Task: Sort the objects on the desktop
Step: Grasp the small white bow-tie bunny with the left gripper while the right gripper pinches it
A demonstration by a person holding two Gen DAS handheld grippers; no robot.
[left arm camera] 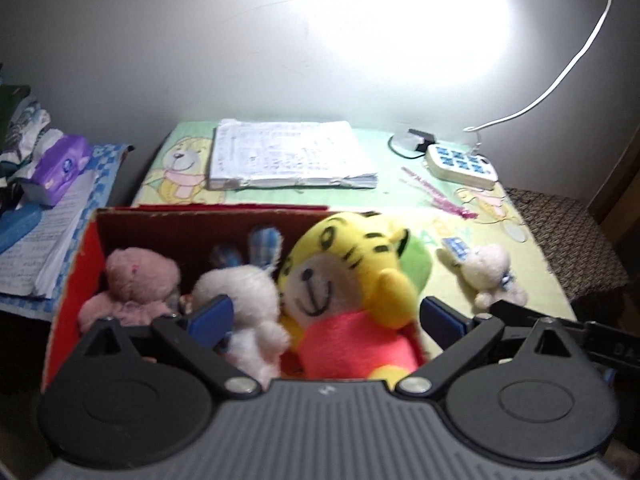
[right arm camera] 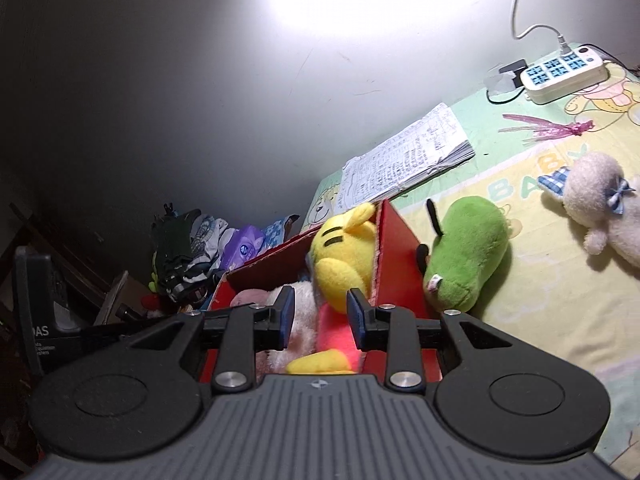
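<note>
The left wrist view looks straight into the red cardboard box [left arm camera: 80, 264], showing a pink plush [left arm camera: 134, 280] and a white plush [left arm camera: 244, 300] beside the yellow tiger plush [left arm camera: 340, 280]. The right wrist view sees the box [right arm camera: 394, 248] from its right side and alone shows the whole green plush [right arm camera: 466, 256], lying on the counter [right arm camera: 540, 280] just outside the box's right wall.

The tiger lies on its back in the box's right part, its long axis running from near edge to far wall, head toward the far wall and face up.

The left hand-held gripper [left arm camera: 326, 320] is spread wide, empty, over the box. The right hand-held gripper [right arm camera: 318, 316] stands partly open above the tiger's pink body, gripping nothing.
</note>
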